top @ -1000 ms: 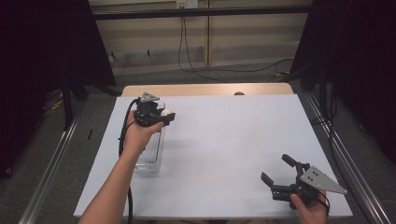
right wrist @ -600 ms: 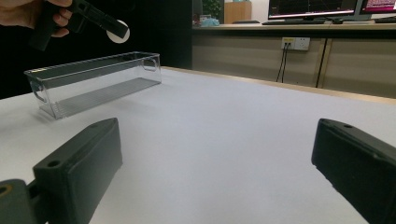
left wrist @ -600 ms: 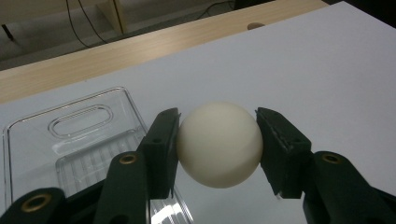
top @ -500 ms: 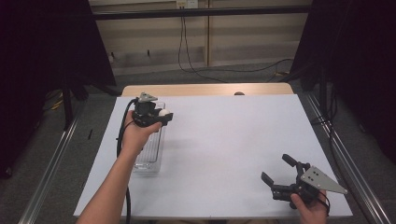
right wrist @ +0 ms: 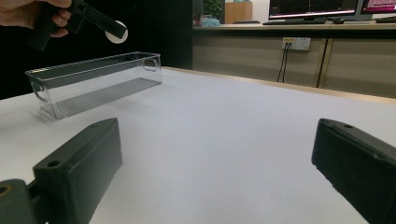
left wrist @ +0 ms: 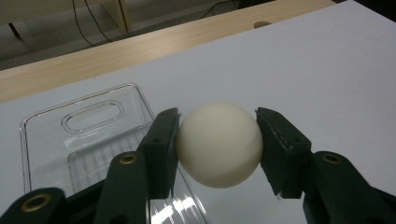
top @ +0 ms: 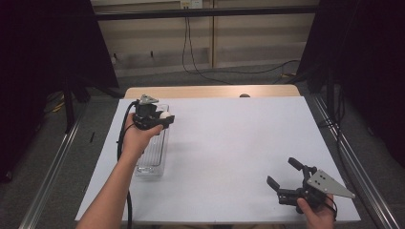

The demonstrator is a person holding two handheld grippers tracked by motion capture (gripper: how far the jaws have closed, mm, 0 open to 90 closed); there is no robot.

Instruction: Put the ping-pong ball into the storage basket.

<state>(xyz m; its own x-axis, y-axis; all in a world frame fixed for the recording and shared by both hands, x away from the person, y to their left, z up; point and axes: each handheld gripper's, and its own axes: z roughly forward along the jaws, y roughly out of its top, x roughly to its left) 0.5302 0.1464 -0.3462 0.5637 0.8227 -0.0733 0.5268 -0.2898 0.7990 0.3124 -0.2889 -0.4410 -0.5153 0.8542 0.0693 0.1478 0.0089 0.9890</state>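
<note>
Above the far end of the clear bin (top: 152, 152), a white ball (left wrist: 219, 143) sits clamped between the pads of the left gripper (top: 160, 119), both pads pressing its sides at about mid-height, so the grip looks centred and secure. In the left gripper view the ball hangs past the bin's right wall w/ the handle cut-out end off to the left, so it's prob. not yet over the opening; I'd say the step in hand is dropping the ball into the bin. To do that well: shift the ball back over the bin's ribbed floor, lower it inside the walls before letting go, then open the jaws slowly, since a light round ball will likely bounce or roll out if released from height. Keep the jaw tips off the thin plastic rim, as the bin looks light enough to skid on the white table sheet (top: 239, 143). Well apart from the bin, at the near right corner of the sheet, the right gripper (top: 285, 180) rests w/ jaws wide open, nothing between them. No brand, label or legible writing on ball, bin or grippers; the screens beyond the bin in the right gripper view are too small to read.
</note>
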